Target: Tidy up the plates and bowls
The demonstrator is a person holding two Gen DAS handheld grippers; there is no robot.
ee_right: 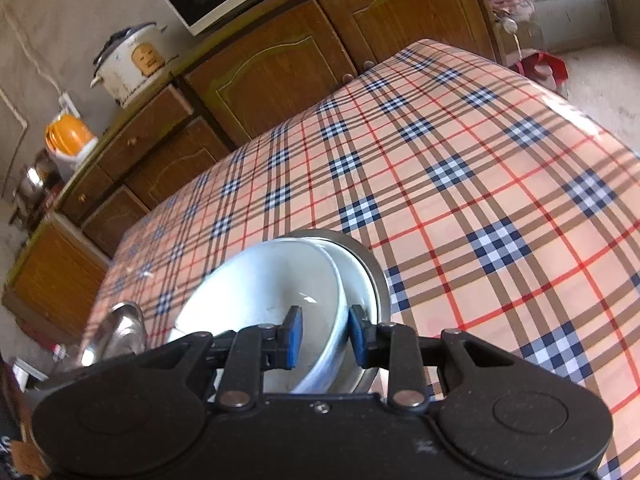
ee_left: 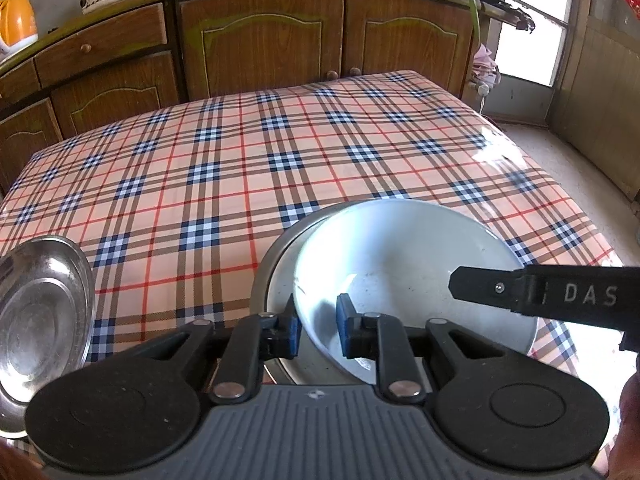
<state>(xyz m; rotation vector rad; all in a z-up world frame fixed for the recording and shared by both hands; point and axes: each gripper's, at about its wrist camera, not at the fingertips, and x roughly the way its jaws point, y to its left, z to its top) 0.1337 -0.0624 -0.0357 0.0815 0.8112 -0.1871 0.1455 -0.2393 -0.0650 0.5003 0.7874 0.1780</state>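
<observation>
Your left claw (ee_left: 318,328) is clamped on the near rim of the white bowl (ee_left: 400,276), one blue pad inside the wall and one outside. The white bowl sits tilted inside a larger steel bowl (ee_left: 276,264) on the plaid-covered table (ee_left: 240,160), near its front edge. Your right claw (ee_right: 325,336) straddles the same white bowl's rim from the other side, its pads standing slightly apart with the rim between them; you cannot tell whether they press on it. A steel plate (ee_left: 40,320) lies on the table to the left, apart from the bowls.
</observation>
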